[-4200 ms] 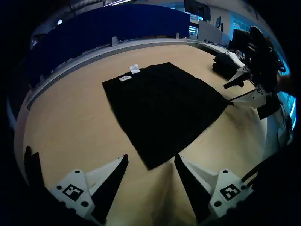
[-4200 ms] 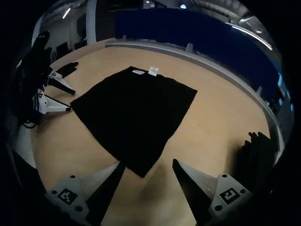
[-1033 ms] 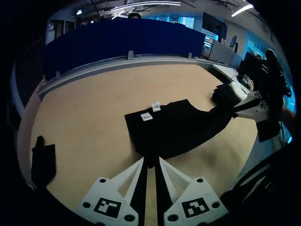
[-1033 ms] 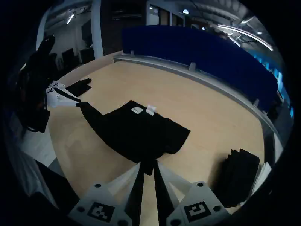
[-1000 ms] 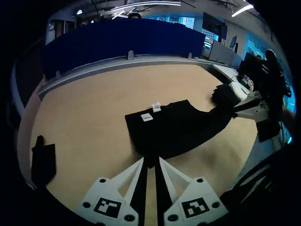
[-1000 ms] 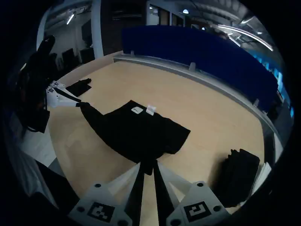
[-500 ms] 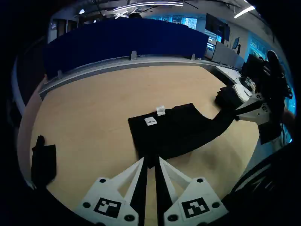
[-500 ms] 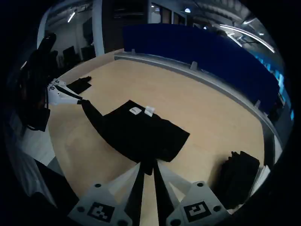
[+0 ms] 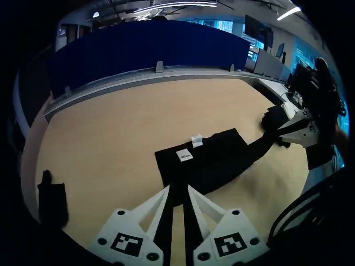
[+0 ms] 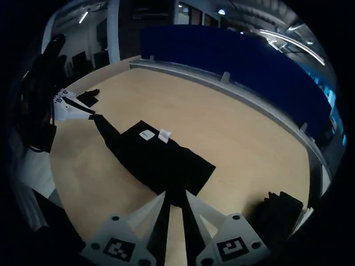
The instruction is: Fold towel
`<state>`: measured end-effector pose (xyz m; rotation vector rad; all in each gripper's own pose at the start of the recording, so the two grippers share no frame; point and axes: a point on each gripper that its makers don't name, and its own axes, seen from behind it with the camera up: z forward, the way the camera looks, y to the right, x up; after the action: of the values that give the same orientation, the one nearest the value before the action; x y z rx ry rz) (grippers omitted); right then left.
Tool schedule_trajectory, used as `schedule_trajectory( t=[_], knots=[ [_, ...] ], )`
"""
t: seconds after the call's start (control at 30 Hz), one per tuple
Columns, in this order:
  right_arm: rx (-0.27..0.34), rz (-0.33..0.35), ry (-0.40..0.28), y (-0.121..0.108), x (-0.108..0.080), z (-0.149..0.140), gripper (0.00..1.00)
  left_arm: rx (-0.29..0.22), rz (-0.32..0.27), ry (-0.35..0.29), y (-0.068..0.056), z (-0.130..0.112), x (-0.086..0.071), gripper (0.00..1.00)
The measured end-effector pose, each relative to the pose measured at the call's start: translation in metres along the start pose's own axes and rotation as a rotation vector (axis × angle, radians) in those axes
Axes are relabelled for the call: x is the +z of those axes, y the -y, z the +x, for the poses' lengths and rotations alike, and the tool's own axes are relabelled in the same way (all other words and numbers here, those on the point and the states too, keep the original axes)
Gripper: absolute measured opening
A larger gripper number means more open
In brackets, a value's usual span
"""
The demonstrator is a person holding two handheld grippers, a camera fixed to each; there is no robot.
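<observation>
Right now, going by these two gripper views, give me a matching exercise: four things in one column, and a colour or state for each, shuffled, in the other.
Column one:
1 towel
2 tags
3 partition
4 left gripper

Column two:
A white
B shut on a towel corner
C black
D blue

Pairs: 1-C, 2-A, 3-D, 4-B.

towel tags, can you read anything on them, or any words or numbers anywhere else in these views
No text can be read in either view.
The two white tags on the black towel: print too small and blurred to read.
The square markers on the left gripper and the right gripper: black-and-white patterns, no letters or numbers.
</observation>
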<state>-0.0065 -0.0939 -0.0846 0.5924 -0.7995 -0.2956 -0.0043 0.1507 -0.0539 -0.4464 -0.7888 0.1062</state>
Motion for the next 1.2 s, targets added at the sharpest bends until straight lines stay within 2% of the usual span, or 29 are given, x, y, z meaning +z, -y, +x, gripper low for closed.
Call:
schedule_trajectory(
  t=[0.4,0.8,1.07,1.2],
  knots=[
    [0.027,-0.025,0.006,-0.026,0.039,0.011,0.17,0.021,0.013,0.015,0.017,0.009,0.044,0.13],
    [0.038,-0.048,0.027,-0.037,0.064,0.003,0.17,0.027,0.018,0.041,0.023,0.000,0.068,0.13],
    [0.044,-0.078,0.035,-0.043,0.086,0.000,0.19,0.040,0.040,0.052,0.030,-0.008,0.091,0.13],
    [0.057,-0.091,0.054,-0.046,0.095,-0.006,0.22,0.036,0.043,0.047,0.031,-0.008,0.102,0.17]
  ],
)
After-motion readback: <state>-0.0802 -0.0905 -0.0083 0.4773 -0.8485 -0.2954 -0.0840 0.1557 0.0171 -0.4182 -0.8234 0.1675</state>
